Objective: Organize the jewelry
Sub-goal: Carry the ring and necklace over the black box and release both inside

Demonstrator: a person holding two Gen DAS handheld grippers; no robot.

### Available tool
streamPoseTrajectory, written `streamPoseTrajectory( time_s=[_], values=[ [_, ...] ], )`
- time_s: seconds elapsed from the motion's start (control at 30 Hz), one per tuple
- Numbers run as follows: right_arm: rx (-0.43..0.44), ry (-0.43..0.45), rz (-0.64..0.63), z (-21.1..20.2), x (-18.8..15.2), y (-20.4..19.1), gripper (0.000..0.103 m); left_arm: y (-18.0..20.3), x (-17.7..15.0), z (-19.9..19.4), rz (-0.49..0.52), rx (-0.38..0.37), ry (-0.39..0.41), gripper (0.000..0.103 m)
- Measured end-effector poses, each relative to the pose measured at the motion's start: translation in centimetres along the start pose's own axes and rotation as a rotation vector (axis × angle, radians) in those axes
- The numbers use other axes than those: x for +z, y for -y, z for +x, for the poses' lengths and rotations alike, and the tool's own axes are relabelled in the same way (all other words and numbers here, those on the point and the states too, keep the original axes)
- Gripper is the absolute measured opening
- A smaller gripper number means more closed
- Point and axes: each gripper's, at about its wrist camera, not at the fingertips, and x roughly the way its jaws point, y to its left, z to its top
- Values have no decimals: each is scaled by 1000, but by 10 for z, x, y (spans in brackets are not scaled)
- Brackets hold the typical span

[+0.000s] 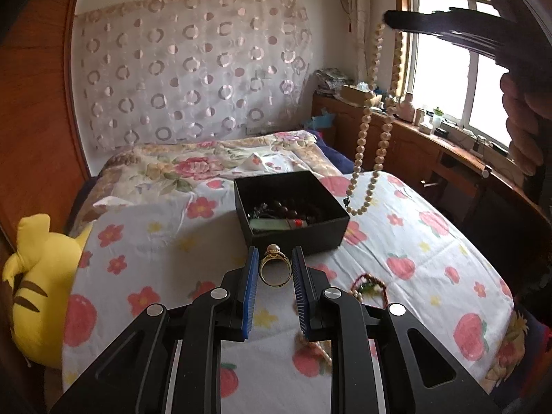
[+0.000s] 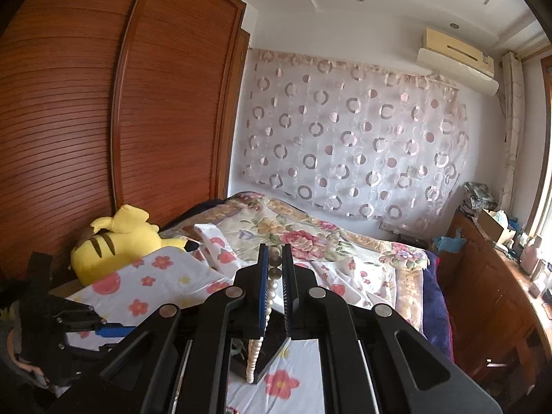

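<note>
On the floral cotton sheet (image 1: 414, 241), left claw (image 1: 275, 265) pinches a gold ring (image 1: 274, 269).

Black box (image 1: 293, 220), gold ring (image 1: 274, 269), cream pearl necklace (image 1: 365, 120).

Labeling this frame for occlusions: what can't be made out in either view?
- Black box contents: left wrist view, near wall hides part; the dark beads are a tangle.
- Beads on the sheet: left tool's right finger covers part.
- Pearl necklace lower loop: right wrist view, right tool's body blocks it.
- Whether the gold ring is pinched: contact unclear.
</note>
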Motion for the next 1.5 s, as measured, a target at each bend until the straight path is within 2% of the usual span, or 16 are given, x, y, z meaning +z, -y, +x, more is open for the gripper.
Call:
streamPoseTrajectory(
  time_s=[0.27, 0.47, 0.67, 0.77, 0.83, 1.17, 1.5],
  values=[
    [-17, -63, -11, 45, -5, -6, 9, -6, 15, 14, 3, 30, 6, 18],
    [-2, -151, 13, 74, -35, -8, 9, -14, 19, 32, -19, 39, -15, 18],
    [53, -264, 126, 111, -70, -1, 9, -19, 28, 48, -31, 46, -28, 18],
    [55, -296, 150, 121, -85, -2, 9, -19, 34, 56, -28, 47, -35, 18],
    [75, -303, 169, 123, -92, -1, 9, -17, 38, 60, -15, 54, -37, 18],
    [70, -295, 183, 105, -108, 14, 9, -2, 59, 85, 15, 59, -43, 19],
    [62, -324, 190, 91, -148, 28, 9, 5, 68, 131, 30, 87, -99, 19]
  ],
)
